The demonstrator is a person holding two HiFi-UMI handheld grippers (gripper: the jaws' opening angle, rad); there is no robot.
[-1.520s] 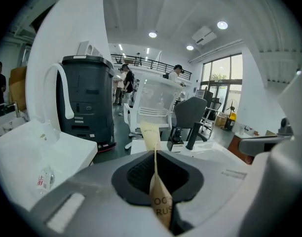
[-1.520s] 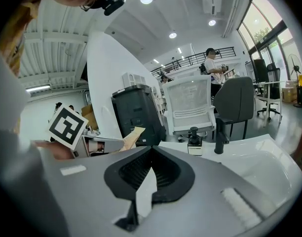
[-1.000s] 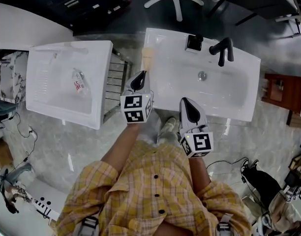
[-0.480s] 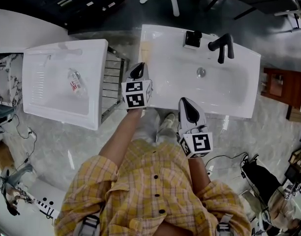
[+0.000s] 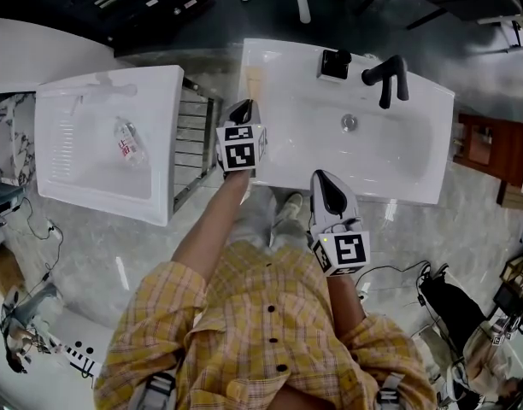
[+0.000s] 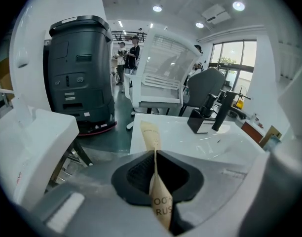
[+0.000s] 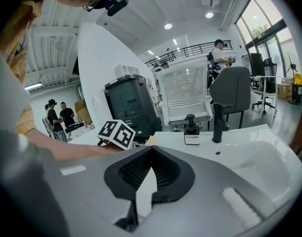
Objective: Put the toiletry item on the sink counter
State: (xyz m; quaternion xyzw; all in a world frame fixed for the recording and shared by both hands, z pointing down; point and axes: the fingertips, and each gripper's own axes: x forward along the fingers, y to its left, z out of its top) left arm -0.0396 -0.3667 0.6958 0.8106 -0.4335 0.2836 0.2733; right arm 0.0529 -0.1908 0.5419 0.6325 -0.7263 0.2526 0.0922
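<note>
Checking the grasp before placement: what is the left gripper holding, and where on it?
The left gripper pinches a tan paper packet around its middle, both ends protruding.

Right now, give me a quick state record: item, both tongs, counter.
item: flat tan paper-sleeved toiletry packet
left gripper: tongs shut on the packet
right gripper: tongs shut, nothing between them
counter: white rectangular sink counter; black tap and black soap dispenser at its back
packet position: over the counter's left end; contact cannot be told
placed: not yet released
</note>
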